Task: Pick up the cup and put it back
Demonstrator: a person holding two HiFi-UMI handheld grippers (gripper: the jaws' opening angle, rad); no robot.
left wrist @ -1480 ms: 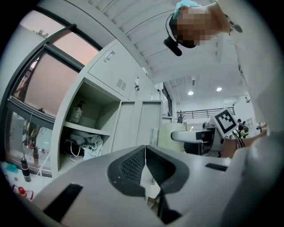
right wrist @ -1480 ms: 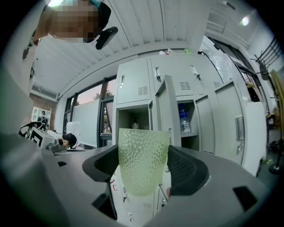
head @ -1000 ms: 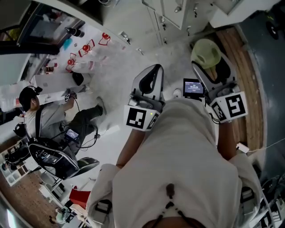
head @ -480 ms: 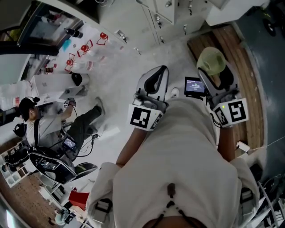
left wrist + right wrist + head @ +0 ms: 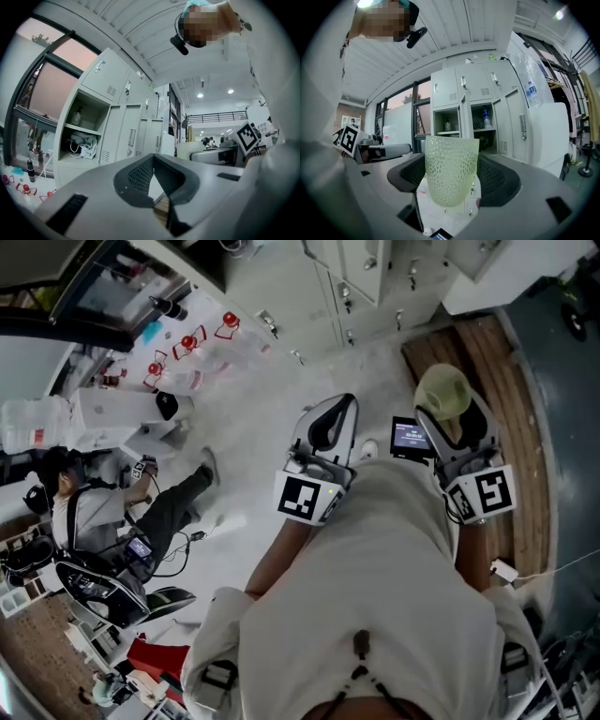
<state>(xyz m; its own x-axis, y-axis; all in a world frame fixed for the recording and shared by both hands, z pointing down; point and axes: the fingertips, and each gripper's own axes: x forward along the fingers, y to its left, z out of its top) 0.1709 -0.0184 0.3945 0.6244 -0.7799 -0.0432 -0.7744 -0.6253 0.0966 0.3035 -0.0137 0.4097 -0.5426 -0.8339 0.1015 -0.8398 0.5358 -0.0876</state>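
A pale green cup with a dotted, lattice-like surface sits upright between the jaws of my right gripper, which is shut on it. In the right gripper view the cup fills the middle, with the dark pads pressed to both its sides and the right gripper held above the pale floor. My left gripper hangs beside it to the left. Its jaws meet in a narrow V with nothing between them. Both are held out in front of the person's white-clad body.
Grey-white lockers line the far wall, some with open shelves. A wooden platform lies to the right. A seated person with gear is at the left, near red-and-white items on the floor.
The head view has shifted: both grippers and the held cup now sit a little lower and to the right. The seated person at the left has leaned forward.
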